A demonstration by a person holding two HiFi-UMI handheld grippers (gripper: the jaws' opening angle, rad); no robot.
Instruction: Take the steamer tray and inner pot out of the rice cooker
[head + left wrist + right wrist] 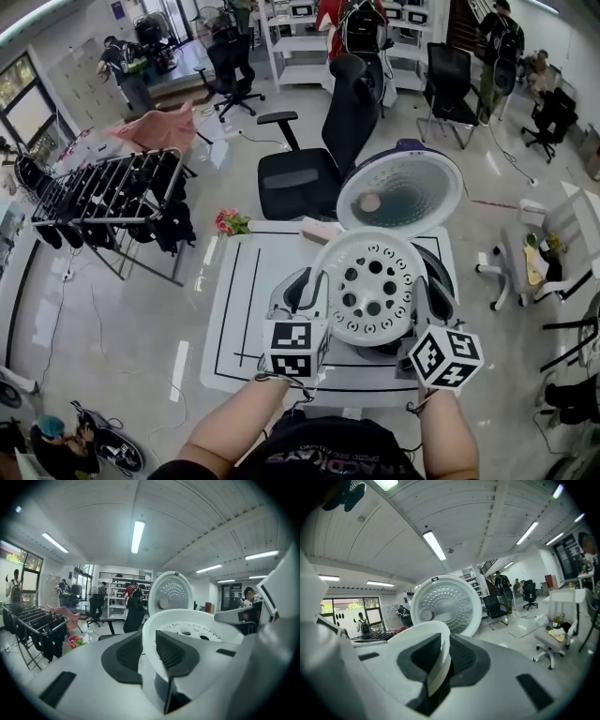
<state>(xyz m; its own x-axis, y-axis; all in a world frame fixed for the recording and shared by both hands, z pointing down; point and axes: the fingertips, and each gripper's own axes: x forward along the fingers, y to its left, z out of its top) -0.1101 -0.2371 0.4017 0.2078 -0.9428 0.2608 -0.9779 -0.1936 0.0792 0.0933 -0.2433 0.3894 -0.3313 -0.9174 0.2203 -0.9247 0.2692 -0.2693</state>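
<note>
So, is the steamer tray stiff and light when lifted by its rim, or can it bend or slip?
Probably stiff: the tray looks round and undistorted with the left gripper and right gripper pinching opposite rim edges. Likely light, being thin white plastic full of holes. The smooth rim may slip if tilted.

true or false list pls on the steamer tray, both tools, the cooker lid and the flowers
1. The white perforated plastic steamer tray is clamped at its rim by the left tool and the right tool. True.
2. The rice cooker's round dimpled lid is shut. False: it stands open behind the tray.
3. The pink flowers lie by the near right corner of the white table. False: they lie by its far left corner.
4. A black office chair stands beyond the table. True.
</note>
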